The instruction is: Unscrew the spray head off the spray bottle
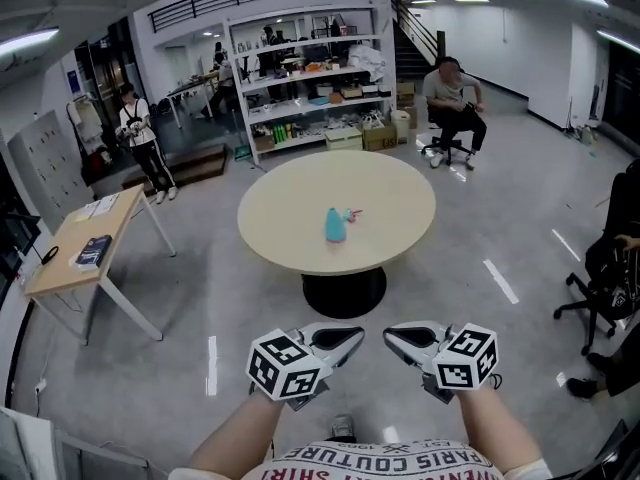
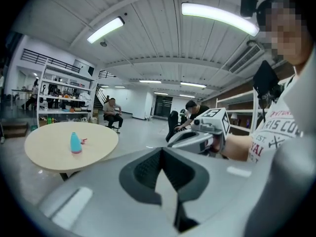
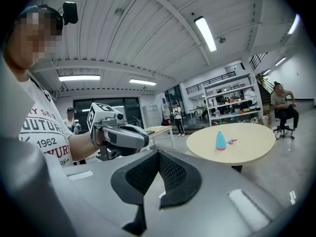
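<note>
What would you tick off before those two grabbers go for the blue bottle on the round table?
1. Spray bottle upright on the round table: ok.
2. Bottle within reach: not ok, the table stands well ahead across the floor.
3. Left gripper empty: ok, jaws shut on nothing.
4. Right gripper empty: ok, also shut.
5. Jaws opened for a grasp: not ok.
6. Spray head on the bottle: cannot tell; a small pink thing lies beside it.

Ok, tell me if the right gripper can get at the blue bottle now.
Probably not yet: the right gripper is well short of the table, the bottle mid-top. Only floor lies between.
</note>
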A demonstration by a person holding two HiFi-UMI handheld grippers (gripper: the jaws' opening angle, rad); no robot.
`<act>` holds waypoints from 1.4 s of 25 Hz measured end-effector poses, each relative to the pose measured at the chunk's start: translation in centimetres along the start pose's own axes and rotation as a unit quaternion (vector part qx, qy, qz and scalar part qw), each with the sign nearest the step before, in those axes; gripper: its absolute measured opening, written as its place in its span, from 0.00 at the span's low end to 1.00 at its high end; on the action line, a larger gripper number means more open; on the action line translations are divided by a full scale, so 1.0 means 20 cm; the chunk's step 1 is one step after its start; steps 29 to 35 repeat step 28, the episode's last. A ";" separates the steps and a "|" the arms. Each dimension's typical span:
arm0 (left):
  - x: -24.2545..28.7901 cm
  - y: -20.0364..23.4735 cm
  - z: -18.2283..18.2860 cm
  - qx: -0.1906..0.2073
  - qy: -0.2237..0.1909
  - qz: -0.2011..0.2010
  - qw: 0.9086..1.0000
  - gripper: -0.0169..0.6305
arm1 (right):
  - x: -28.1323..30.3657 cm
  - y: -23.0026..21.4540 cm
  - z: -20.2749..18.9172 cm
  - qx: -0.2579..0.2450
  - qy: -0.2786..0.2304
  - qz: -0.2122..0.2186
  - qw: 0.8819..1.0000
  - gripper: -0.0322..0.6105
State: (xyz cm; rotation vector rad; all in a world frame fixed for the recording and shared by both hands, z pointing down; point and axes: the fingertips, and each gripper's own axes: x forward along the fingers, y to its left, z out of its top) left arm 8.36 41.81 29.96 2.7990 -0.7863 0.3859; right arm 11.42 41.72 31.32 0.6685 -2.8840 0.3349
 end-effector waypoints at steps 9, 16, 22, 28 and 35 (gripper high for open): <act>-0.15 -0.20 -0.18 -0.022 0.002 0.021 1.000 0.03 | -0.06 0.26 -0.14 -0.008 0.012 0.012 1.000 0.05; -0.16 -0.29 -0.19 -0.011 0.006 0.023 1.000 0.03 | -0.12 0.32 -0.14 -0.012 0.005 0.013 1.000 0.05; -0.20 -0.34 -0.20 -0.006 0.003 0.021 1.000 0.03 | -0.13 0.37 -0.16 -0.014 0.008 0.012 1.000 0.04; -0.24 -0.34 -0.21 -0.003 -0.002 0.022 1.000 0.03 | -0.11 0.40 -0.14 -0.021 0.010 0.014 1.000 0.05; -0.24 -0.34 -0.21 -0.003 -0.002 0.022 1.000 0.03 | -0.11 0.40 -0.14 -0.021 0.010 0.014 1.000 0.05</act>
